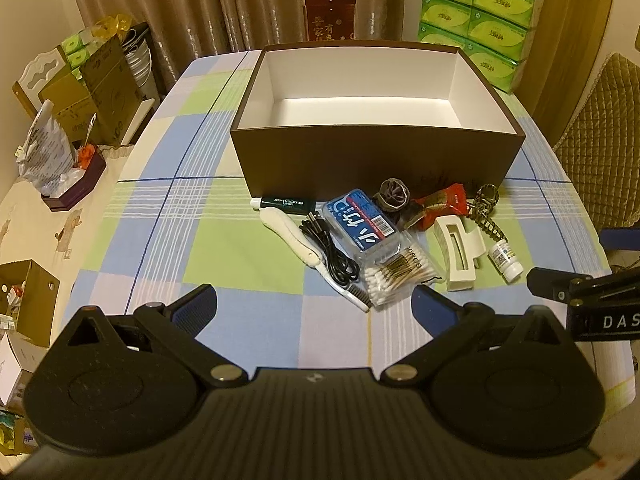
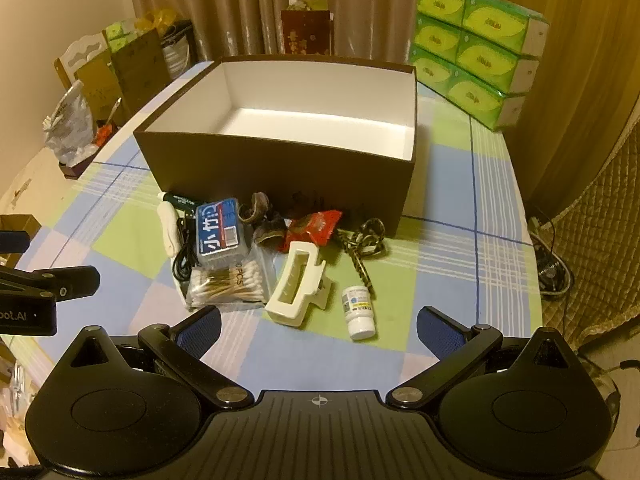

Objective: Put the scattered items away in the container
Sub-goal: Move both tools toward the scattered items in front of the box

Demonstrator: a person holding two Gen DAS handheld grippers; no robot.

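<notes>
A brown box point(image 1: 360, 156) point(image 2: 256, 168) with a white inside stands open and empty on the checked tablecloth. In front of it lie scattered items: a lip gel tube point(image 1: 286, 203), a white folding tool point(image 1: 290, 236), a black cable point(image 1: 332, 252), a blue pack point(image 1: 362, 222) point(image 2: 219, 232), cotton swabs point(image 1: 396, 276) point(image 2: 228, 286), a cream hair claw point(image 1: 456, 254) point(image 2: 298, 284), a small white bottle point(image 1: 506, 260) point(image 2: 359, 312), a red packet point(image 2: 316, 228) and a patterned cord point(image 2: 362, 248). My left gripper point(image 1: 314, 304) and right gripper point(image 2: 318, 322) hover open, short of the pile, holding nothing.
Green tissue packs point(image 1: 476, 20) point(image 2: 472, 48) are stacked at the table's far right corner. A dark red box point(image 1: 330, 16) stands behind the brown box. Cartons and bags point(image 1: 92, 84) crowd the left side. A quilted chair point(image 2: 600, 240) is at the right.
</notes>
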